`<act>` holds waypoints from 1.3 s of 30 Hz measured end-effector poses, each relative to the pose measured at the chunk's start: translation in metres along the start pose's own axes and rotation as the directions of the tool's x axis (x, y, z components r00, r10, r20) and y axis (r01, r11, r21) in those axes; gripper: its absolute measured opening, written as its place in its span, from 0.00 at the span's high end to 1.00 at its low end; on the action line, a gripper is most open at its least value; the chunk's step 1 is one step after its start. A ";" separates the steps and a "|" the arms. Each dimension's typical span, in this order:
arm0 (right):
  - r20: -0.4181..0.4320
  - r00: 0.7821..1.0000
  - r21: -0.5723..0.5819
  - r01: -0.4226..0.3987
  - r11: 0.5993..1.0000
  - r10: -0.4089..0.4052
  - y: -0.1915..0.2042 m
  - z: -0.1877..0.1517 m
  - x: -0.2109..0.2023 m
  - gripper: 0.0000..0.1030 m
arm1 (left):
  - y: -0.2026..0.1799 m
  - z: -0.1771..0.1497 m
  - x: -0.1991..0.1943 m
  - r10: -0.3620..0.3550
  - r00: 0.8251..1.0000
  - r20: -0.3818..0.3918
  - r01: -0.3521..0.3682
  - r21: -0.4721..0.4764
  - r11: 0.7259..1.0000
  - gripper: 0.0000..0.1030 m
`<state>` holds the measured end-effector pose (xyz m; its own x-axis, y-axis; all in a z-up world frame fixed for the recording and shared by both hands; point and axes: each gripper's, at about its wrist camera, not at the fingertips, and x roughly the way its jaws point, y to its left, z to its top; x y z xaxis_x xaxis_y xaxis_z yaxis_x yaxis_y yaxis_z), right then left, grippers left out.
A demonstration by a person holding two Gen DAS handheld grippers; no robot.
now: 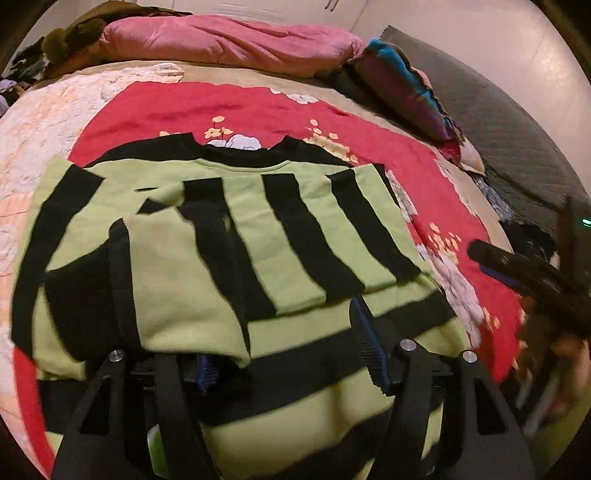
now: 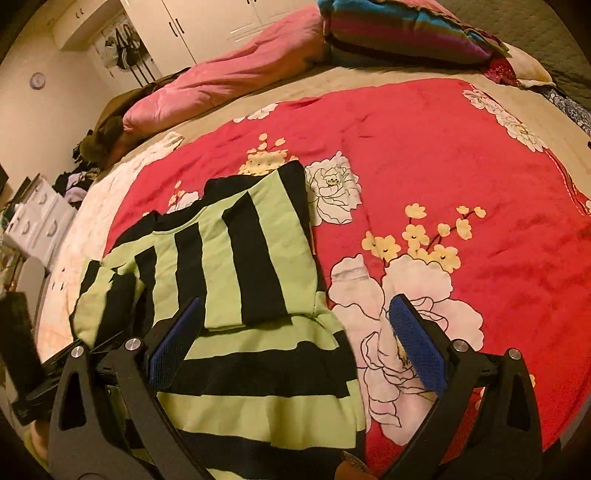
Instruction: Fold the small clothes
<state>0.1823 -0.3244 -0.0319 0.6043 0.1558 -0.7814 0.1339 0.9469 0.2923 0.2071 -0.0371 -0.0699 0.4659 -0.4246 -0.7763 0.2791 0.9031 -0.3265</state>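
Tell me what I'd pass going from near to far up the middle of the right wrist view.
Striped sweater → red floral blanket → pink pillow → white cupboard doors.

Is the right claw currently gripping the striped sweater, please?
No, the right claw stands open above the green-and-black striped sweater, with nothing pinched between its blue pads.

Black tongs with blue ribbed pads, silver screws
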 end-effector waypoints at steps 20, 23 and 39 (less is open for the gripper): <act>-0.080 0.965 -0.666 -0.237 0.707 0.249 0.215 -0.052 0.017 0.09 | 0.152 -0.033 -0.125 0.216 0.969 0.119 -0.148 -0.423 0.894 0.31; -0.064 0.973 -0.810 -0.181 0.557 0.223 0.258 -0.082 0.028 0.09 | 0.160 -0.037 -0.126 0.213 0.970 0.114 -0.138 -0.464 0.875 0.31; -0.015 0.906 -0.197 -0.418 0.887 0.424 0.131 0.007 0.022 0.97 | 0.140 -0.035 -0.106 0.176 0.979 0.099 -0.119 -0.422 0.899 0.31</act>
<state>0.2187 -0.1989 -0.0068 0.5925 0.5467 -0.5916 -0.2893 0.8298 0.4772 0.1677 0.1367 -0.0523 0.5886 -0.2630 -0.7644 -0.1587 0.8896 -0.4283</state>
